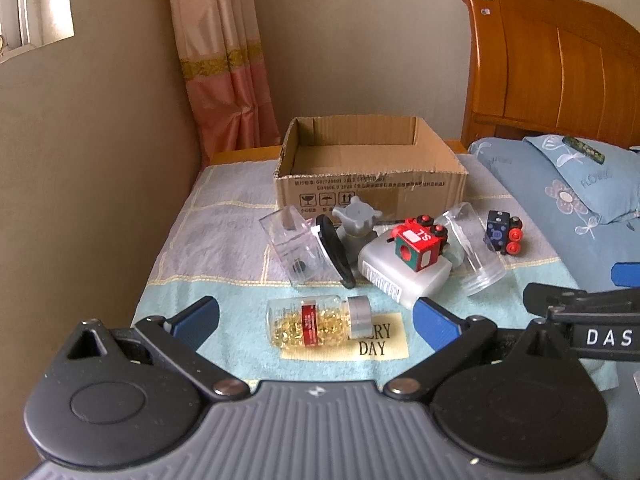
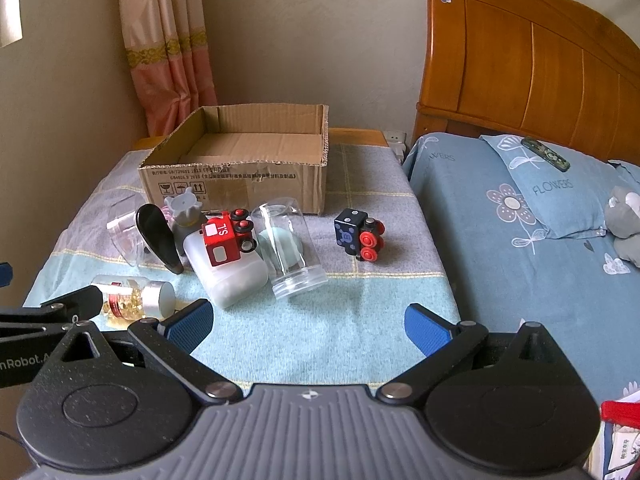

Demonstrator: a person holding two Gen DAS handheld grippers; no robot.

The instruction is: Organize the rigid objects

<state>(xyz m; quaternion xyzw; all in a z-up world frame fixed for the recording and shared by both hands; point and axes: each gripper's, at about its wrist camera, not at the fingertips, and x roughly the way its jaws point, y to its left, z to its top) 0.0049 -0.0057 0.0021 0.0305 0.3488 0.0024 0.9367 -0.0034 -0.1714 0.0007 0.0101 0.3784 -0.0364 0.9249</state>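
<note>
At the far end of the towel-covered table (image 2: 360,320) stands an open cardboard box (image 1: 370,178), its bare floor showing and nothing visible inside. In front of it lies a jumble: a clear square container (image 1: 288,246) on its side with a black lid (image 1: 336,252) at its mouth and some small dark piece inside that is hard to make out; a grey valve-shaped knob (image 1: 357,216) partly hidden behind that lid; a frosted white bottle (image 1: 402,276) lying flat with a red toy train (image 1: 420,244) resting on top; and a clear round jar (image 2: 290,252) on its side, lidless, with a pale bluish shape seen through its wall. A dark blue toy train (image 2: 360,236) with red wheels sits apart to the right of the jar. Nearest, a small capsule bottle (image 1: 320,322) of yellow softgels, silver-capped and red-labelled, lies on its side between and just ahead of the left gripper (image 1: 316,320), whose blue fingers (image 1: 196,320) are spread wide and touch nothing. The right gripper (image 2: 308,322) is likewise spread, over bare towel, with the jar ahead of it.
</note>
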